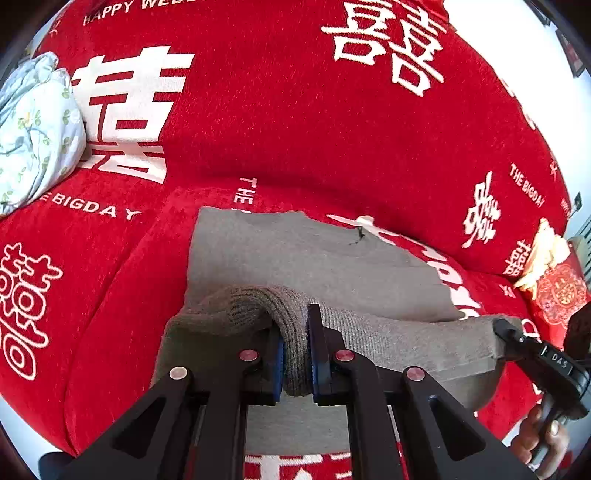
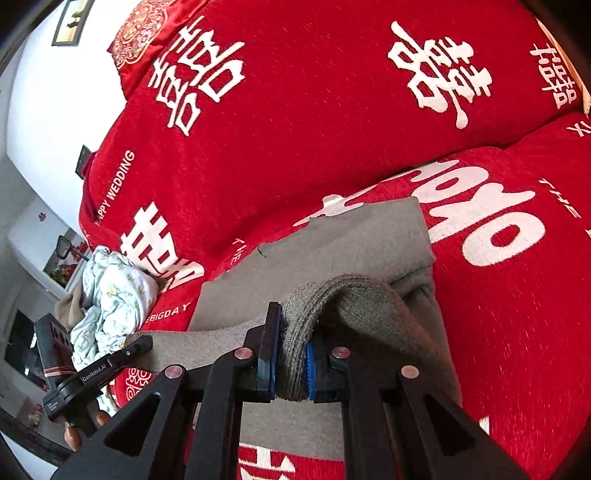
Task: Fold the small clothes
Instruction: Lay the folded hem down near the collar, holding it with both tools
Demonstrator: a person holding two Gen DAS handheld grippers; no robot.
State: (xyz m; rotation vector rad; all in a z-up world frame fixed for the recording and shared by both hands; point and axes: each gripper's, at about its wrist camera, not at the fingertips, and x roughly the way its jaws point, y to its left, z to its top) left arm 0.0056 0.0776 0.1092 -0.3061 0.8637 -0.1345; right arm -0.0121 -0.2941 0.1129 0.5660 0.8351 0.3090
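A grey knit garment (image 1: pixel 295 251) (image 2: pixel 332 251) lies partly flat on the red sofa seat, and its ribbed hem is lifted toward me. My left gripper (image 1: pixel 295 354) is shut on a bunched fold of that hem. My right gripper (image 2: pixel 291 362) is shut on the hem's other end. In the left wrist view the right gripper (image 1: pixel 506 332) shows at the right, pinching the hem's corner, with a hand (image 1: pixel 539 435) below it. In the right wrist view the left gripper (image 2: pixel 142 343) shows at the left on the stretched hem. The hem hangs taut between the two.
The red sofa cover (image 1: pixel 295 129) (image 2: pixel 295 110) with white characters spans seat and backrest. A crumpled pale floral cloth (image 1: pixel 33 129) (image 2: pixel 110 295) lies at the left. A red and gold cushion (image 1: pixel 557 295) (image 2: pixel 136 33) sits at the sofa's right end.
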